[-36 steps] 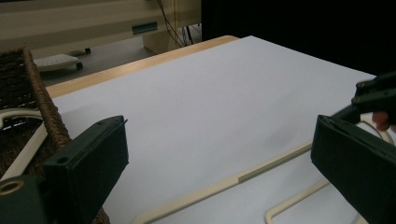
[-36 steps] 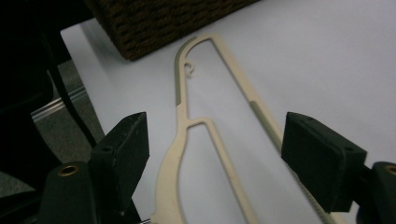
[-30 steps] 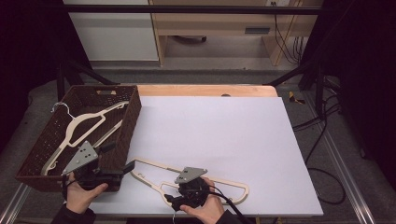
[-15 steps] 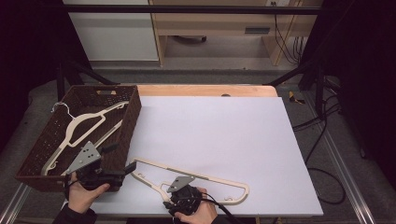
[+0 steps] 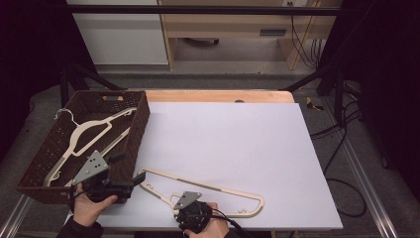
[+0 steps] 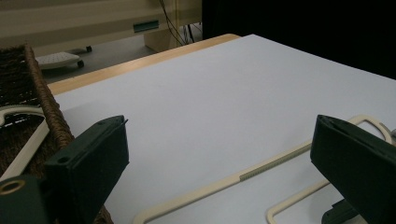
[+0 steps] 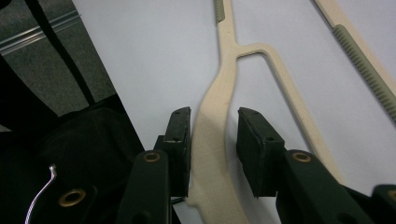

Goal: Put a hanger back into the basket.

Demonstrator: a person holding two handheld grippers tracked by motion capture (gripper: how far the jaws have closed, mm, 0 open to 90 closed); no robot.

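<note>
One cream plastic hanger (image 5: 208,191) lies flat on the white table sheet (image 5: 237,144) near the front edge, its long bar running from beside the basket towards the right. The right gripper (image 7: 214,140) straddles the hanger's broad neck; its jaws have just been closing, the left pad looks to touch the plastic, while a narrow gap shows at the right pad. The right hand (image 5: 208,229) holds that gripper at the sheet's front edge. The left gripper (image 5: 139,177) hovers just beside the hanger's left end, jaws spread wide with nothing between them. A brown wicker basket (image 5: 141,124) at the left holds another cream hanger (image 5: 91,130).
</note>
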